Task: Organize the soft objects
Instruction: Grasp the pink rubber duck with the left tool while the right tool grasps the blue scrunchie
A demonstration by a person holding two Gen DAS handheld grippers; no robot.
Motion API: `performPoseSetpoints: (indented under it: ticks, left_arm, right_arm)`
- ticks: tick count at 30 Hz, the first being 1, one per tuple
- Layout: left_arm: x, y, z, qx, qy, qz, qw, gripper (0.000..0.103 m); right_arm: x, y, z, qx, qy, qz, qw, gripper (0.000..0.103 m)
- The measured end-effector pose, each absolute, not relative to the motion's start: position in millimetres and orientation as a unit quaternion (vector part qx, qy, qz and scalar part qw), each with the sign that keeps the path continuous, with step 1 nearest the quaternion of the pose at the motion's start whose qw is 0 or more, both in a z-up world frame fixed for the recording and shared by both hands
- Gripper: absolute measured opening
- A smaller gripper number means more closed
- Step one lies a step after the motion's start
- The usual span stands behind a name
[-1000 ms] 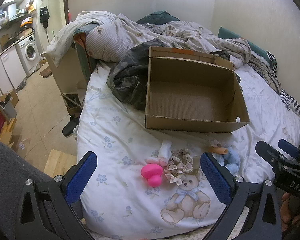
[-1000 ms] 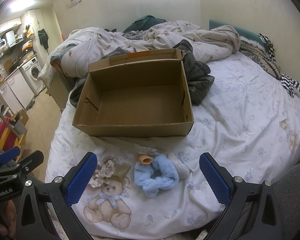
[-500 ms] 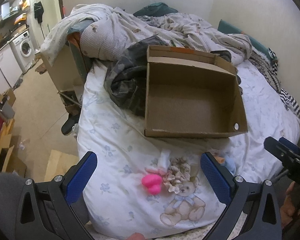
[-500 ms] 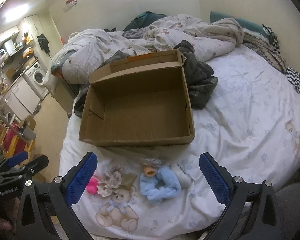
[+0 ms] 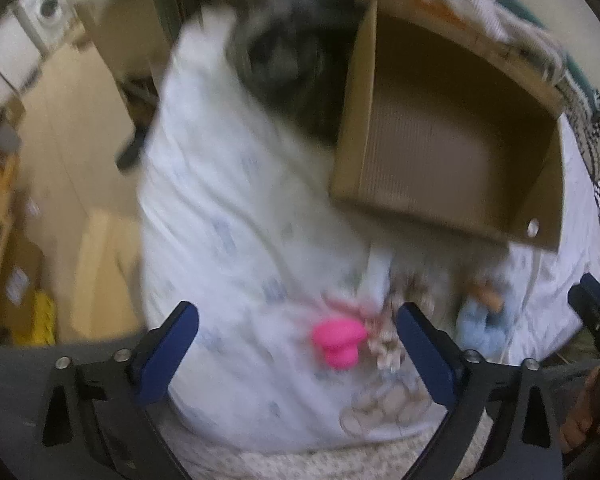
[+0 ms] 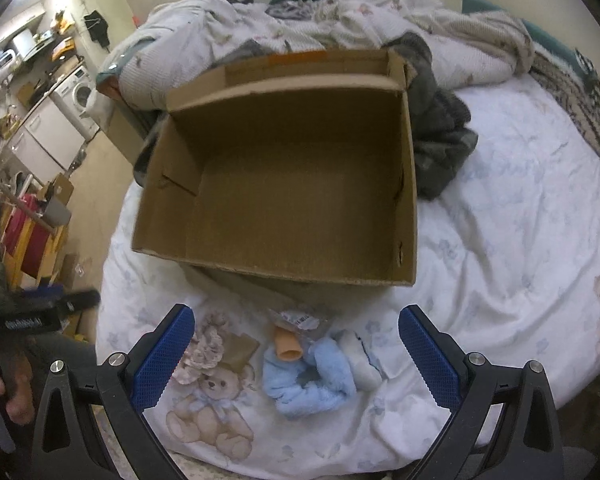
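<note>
Left wrist view, motion-blurred. Left gripper spread wide, though its jaws have just been closing a little; nothing gripped. The pink toy lies on the bedsheet between the two blue pads, nearer the right-hand one and touching neither. A beige frilly scrunchie sits just against the inner side of that pad. Blue fluffy scrunchie lies outside the jaws, to the right. Cardboard box stands ahead and to the right, open side up, with nothing visible inside. Judgement: the pink toy is this tool's target, with the box left open to receive it.

Right wrist view, sharp. Right gripper wide open and empty. The blue fluffy scrunchie rests between its pads, roughly centred; a small peach tube and a white soft piece touch it. The box stands directly ahead. The left gripper's tip shows well off to the left.
</note>
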State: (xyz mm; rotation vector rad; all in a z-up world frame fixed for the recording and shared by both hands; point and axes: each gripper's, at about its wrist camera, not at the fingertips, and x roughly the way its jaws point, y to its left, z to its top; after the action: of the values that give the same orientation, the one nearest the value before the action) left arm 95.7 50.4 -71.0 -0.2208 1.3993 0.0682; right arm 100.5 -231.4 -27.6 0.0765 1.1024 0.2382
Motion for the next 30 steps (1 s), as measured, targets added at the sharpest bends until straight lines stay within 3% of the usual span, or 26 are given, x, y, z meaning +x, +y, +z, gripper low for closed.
performPoseSetpoints:
  ticks: [1,3,11,13,14,16,18,20,25,30]
  left_arm:
    - [94,48,-81,-0.108,0.652,0.028,0.750,0.081]
    - [92,42,-99,-0.116,0.673,0.027,0.730,0.074]
    - [90,23,-132,-0.144,0.697,0.006,0.702,0.068]
    - [90,22,-139,-0.149,0.702,0.004,0.696,0.047]
    - [93,22,-142,-0.152,0.704,0.005,0.694,0.044]
    - [92,23,-147,-0.164,0.707,0.006,0.688,0.043]
    - [90,21,-149,-0.161,0.709,0.003,0.687,0.042]
    - [89,19,-148,-0.152,0.707,0.000,0.691,0.042]
    - [95,27,-123,-0.133,0.683,0.007,0.718,0.042]
    - [98,30,-111,-0.138,0.666,0.013,0.732,0.042]
  right_arm:
    - [101,-233,-34,0.043,0.527,0.111,0.841,0.103]
    - [101,-238,-47,0.054,0.538,0.106,0.834,0.103]
    - [109,-267,-73,0.106,0.566,0.086,0.813,0.103]
    - [113,-277,-80,0.134,0.581,0.086,0.799,0.103]
    - [115,-284,-85,0.152,0.589,0.089,0.789,0.103]
    - [118,-292,-95,0.186,0.604,0.085,0.770,0.103]
    - [117,-294,-102,0.191,0.616,0.081,0.760,0.094]
    - [115,-294,-107,0.182,0.627,0.072,0.754,0.092]
    - [112,-302,-122,0.176,0.648,0.042,0.740,0.061]
    - [111,-305,-138,0.193,0.673,0.049,0.712,0.059]
